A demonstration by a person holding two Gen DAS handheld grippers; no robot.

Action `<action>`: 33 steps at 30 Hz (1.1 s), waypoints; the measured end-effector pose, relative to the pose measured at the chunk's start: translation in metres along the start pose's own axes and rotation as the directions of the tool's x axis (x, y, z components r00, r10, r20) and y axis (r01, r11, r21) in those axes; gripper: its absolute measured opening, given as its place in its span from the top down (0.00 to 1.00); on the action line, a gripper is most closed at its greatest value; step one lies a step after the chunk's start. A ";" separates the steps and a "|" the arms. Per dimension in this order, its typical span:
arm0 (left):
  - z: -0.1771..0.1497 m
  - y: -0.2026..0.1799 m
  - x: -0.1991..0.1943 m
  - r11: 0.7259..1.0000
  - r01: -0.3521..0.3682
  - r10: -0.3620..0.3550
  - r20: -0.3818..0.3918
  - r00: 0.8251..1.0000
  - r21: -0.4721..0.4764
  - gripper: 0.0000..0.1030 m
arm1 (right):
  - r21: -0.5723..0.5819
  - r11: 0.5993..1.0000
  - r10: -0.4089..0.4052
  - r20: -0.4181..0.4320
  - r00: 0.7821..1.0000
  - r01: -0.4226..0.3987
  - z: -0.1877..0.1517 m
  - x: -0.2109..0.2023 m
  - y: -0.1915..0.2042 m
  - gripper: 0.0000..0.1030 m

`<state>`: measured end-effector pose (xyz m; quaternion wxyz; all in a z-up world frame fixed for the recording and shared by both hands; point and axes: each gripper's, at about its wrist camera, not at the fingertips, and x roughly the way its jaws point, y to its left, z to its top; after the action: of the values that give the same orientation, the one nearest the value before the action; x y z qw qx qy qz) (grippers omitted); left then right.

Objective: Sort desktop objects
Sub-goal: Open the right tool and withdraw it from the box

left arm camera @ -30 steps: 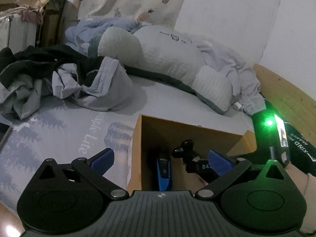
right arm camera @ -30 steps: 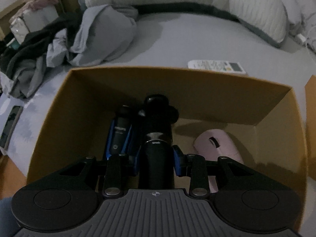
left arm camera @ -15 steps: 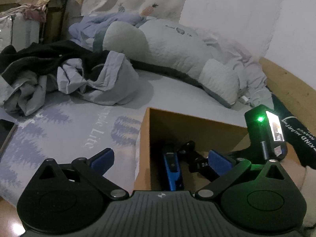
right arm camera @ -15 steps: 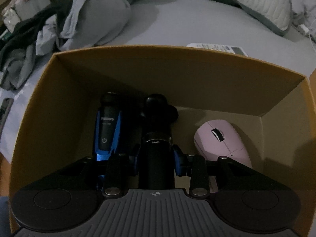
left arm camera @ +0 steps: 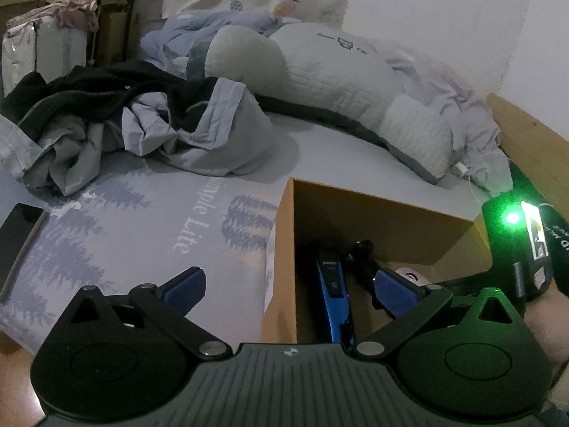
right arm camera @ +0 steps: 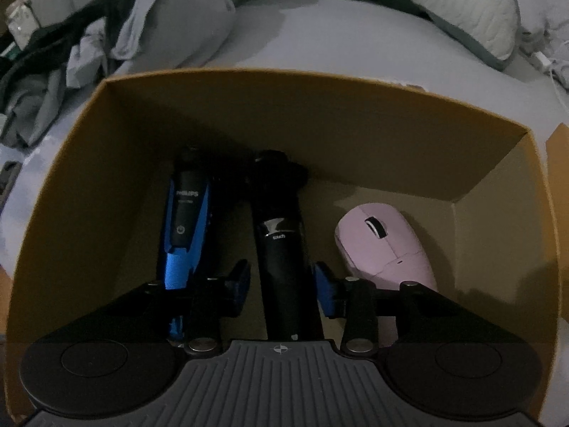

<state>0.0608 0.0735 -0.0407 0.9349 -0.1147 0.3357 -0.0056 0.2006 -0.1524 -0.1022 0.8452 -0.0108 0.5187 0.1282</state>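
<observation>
- Two tongs: our right gripper (right arm camera: 281, 283) stands parted inside the box (right arm camera: 284, 106), the black handle (right arm camera: 281, 259) between its pads, seemingly untouched.
- Shaver (right arm camera: 186, 220) lies left, mouse (right arm camera: 386, 245) right.
- Our left gripper (left arm camera: 290, 284) gapes empty over the box's edge.

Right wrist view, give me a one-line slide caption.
Right gripper open around a black handle in the cardboard box, between a blue shaver and pink mouse.

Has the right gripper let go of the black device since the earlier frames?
Yes. The right gripper now stands open beside the black device, lying in the cardboard box.
</observation>
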 end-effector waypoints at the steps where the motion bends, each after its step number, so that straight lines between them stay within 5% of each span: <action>1: 0.000 -0.001 -0.001 1.000 0.000 0.000 0.001 1.000 0.002 0.00 | 0.000 1.000 0.003 0.006 1.000 -0.003 0.000 -0.003 -0.001 0.54; 17: 0.001 -0.010 -0.013 1.000 -0.007 0.007 0.034 0.999 0.023 0.00 | -0.003 0.995 0.097 0.196 0.976 -0.098 -0.016 -0.112 -0.022 0.12; 24: -0.001 -0.019 -0.021 0.999 -0.009 0.008 0.038 0.999 0.043 0.00 | -0.013 0.992 0.127 0.277 0.952 -0.128 -0.035 -0.156 -0.031 0.01; 33: -0.004 -0.031 -0.034 0.998 -0.004 0.001 0.050 0.999 0.069 0.00 | -0.019 0.994 0.105 0.422 0.901 -0.107 -0.073 -0.199 -0.045 0.00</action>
<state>0.0341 0.0456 -0.0159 0.9465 -0.0820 0.3120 -0.0132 0.0620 -0.2480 0.0341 0.9292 0.0474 0.3237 0.1719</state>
